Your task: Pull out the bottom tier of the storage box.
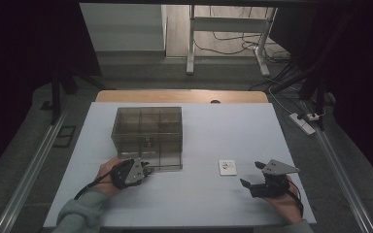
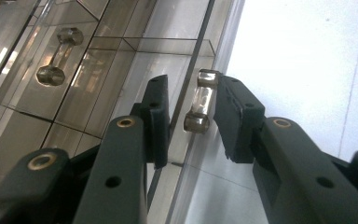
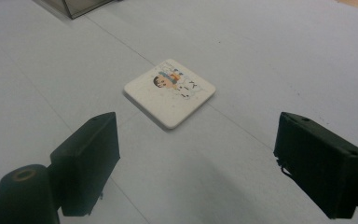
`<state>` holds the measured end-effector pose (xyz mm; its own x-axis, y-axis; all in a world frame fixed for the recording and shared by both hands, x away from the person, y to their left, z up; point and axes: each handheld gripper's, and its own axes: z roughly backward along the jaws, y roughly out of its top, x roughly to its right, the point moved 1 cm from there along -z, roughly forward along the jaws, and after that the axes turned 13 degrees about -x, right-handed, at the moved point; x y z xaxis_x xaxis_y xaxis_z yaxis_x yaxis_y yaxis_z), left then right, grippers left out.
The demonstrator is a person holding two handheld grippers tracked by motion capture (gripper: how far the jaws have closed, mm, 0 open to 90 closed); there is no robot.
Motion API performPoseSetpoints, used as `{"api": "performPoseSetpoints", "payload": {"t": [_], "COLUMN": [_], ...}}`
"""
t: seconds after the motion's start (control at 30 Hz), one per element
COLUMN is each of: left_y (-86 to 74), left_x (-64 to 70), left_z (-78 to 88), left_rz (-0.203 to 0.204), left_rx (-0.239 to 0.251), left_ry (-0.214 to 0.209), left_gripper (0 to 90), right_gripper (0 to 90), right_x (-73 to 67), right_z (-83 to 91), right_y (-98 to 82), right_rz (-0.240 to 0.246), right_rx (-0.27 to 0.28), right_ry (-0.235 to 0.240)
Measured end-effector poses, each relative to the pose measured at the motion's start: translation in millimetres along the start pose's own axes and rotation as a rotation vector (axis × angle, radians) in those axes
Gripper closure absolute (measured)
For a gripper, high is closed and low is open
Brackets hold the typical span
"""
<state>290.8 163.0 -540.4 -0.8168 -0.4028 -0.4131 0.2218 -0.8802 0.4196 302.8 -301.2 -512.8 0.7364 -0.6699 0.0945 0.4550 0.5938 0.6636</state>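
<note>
1. The left tongs (image 2: pixel 191 112) are sitting at the near front corner of the smoky clear box (image 1: pixel 147 136) on the worktop (image 1: pixel 199 204), their jaws standing either side of the box's small clear handle (image 2: pixel 200 100), one pad touching it, the other just short of it.
2. The right tongs (image 3: pixel 196 158) are gaping wide apart, gripping nothing.
3. The square picture tile (image 3: pixel 169 92) is lying flat just ahead of the right tongs, centred between the jaws and apart from both.

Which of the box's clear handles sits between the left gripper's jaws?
The handle on the near front edge of the box; the other handle lies farther left, away from the jaws.
</note>
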Motion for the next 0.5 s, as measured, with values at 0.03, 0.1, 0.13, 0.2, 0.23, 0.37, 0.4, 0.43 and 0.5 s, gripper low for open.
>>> {"api": "performPoseSetpoints", "payload": {"t": [0.03, 0.1, 0.13, 0.2, 0.23, 0.37, 0.4, 0.43, 0.5], "left_y": [0.1, 0.4, 0.3, -0.1, -0.4, -1.2, -1.4, -1.7, -2.1], "left_x": [0.3, 0.8, 0.9, 2.2, 2.9, 6.2, 6.5, 6.5, 6.8], "left_z": [0.1, 0.1, 0.5, 1.6, 2.2, 3.8, 4.1, 4.6, 5.0], "left_rz": [0.000, 0.002, 0.001, 0.000, -0.001, -0.002, -0.004, -0.008, -0.008], "left_rx": [0.000, 0.001, -0.003, -0.004, -0.003, 0.000, -0.001, -0.004, -0.004], "left_ry": [0.001, 0.001, 0.001, 0.000, -0.001, 0.000, 0.000, 0.001, 0.001], "left_gripper": [65.0, 65.0, 65.0, 65.0, 65.0, 65.0, 65.0, 65.0, 65.0], "right_gripper": [13.7, 13.7, 13.7, 13.7, 13.7, 13.7, 13.7, 13.7, 13.7], "right_x": [-0.1, -0.2, -0.2, -0.1, -0.1, -0.3, -0.3, -0.3, -0.3], "right_z": [0.2, 0.3, 0.2, 0.2, 0.2, 0.0, 0.0, 0.0, -0.1], "right_y": [0.0, 0.1, 0.1, 0.0, 0.0, 0.0, 0.0, 0.0, 0.0], "right_rz": [0.001, 0.004, 0.004, 0.002, 0.003, 0.005, 0.006, 0.006, 0.005], "right_rx": [0.000, 0.002, 0.002, 0.000, 0.000, -0.001, -0.002, -0.002, -0.002], "right_ry": [0.001, 0.001, 0.001, 0.002, 0.002, 0.002, 0.002, 0.003, 0.003]}}
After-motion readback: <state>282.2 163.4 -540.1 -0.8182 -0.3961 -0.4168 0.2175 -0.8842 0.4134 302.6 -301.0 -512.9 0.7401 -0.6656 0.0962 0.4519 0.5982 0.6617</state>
